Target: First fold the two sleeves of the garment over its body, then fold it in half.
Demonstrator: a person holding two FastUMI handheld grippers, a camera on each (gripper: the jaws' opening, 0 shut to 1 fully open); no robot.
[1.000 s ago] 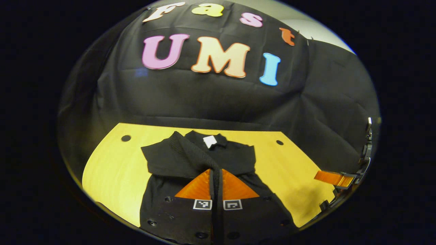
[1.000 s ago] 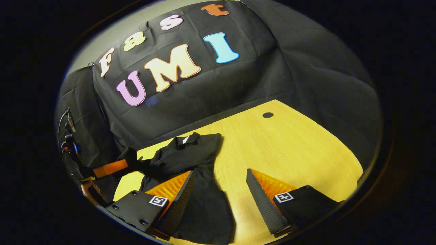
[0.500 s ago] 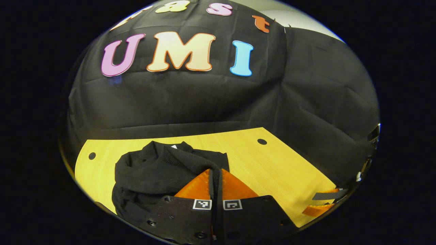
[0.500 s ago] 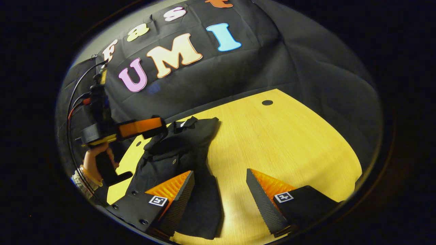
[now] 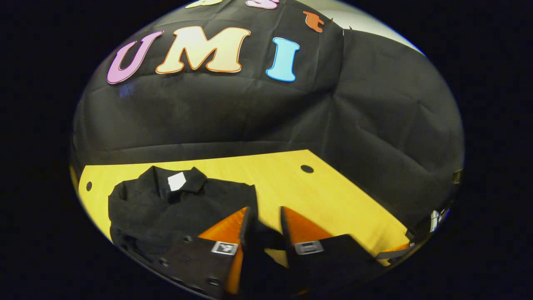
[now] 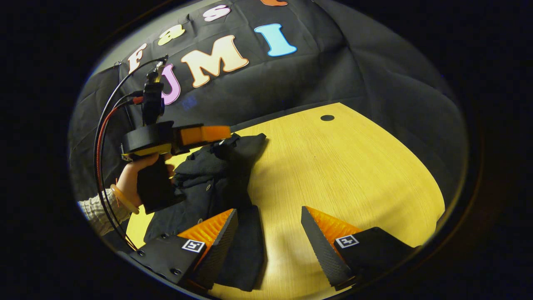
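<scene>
Two tongs (image 5: 265, 216) (parted), one garment (image 5: 166, 208)

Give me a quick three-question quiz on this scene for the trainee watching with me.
1. True or false: the right gripper is shut on the black garment.
2. The garment lies on: A) a yellow wooden table; B) a tiled floor; C) a chair seat.
3. Fill in: the white label sits at the garment's ____.

Key
1. False: its fingers stand wide apart, with nothing pinched between them.
2. A.
3. Collar.
</scene>
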